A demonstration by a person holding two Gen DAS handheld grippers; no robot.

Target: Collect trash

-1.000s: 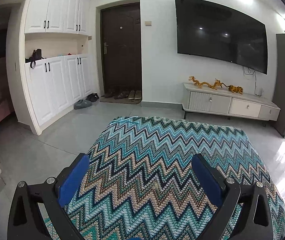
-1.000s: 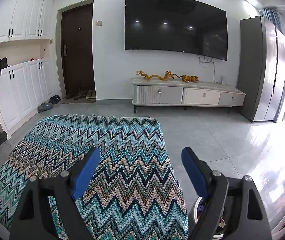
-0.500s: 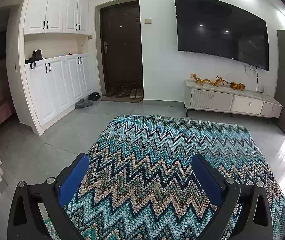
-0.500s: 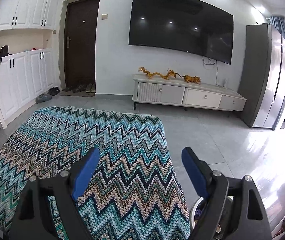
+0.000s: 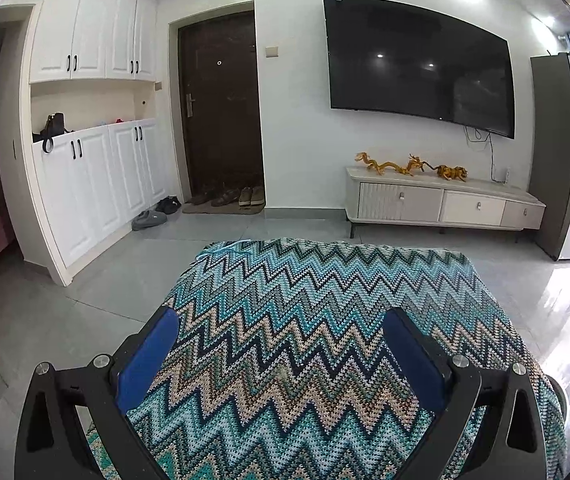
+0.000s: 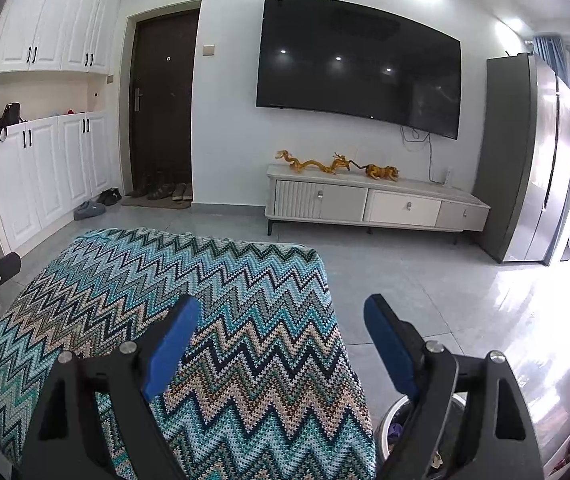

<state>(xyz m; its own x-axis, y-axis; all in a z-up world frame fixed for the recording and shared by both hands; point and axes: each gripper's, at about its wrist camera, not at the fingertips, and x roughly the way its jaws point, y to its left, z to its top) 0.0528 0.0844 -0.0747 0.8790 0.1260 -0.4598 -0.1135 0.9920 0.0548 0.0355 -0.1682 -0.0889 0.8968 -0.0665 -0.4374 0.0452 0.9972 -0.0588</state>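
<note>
Trash bin in view, no loose trash yet spotted

Trash itself is hard to find here. The only sign of it is a round bin (image 6: 395,428) on the floor at the lower right of the right wrist view, partly hidden behind the right hand-held gripper (image 6: 281,346); some crumpled bits, one purple, seem to lie inside, though they are too small to name.

Both wrist cameras look across a living room. A bench covered with a zigzag-patterned knitted cloth (image 5: 325,320) in teal, beige and black fills the foreground, and nothing lies on the part of it that shows. Beyond it are a grey tiled floor (image 6: 425,272), a low white TV cabinet (image 5: 437,204) with golden dragon figurines, a large dark television (image 6: 357,64), a dark door with shoes (image 5: 229,196) on its mat, and white cupboards.

The left hand-held gripper (image 5: 281,354) hangs above the cloth with its blue pads wide apart and nothing between them. The right hand-held gripper is likewise spread wide and empty, over the cloth's right edge.

This looks like the searching step, before any pickup. The next move probably calls for finding a piece of litter, then lowering one gripper onto it. The bin sits just beside the bench, so dropping items in should be a short reach.
</note>
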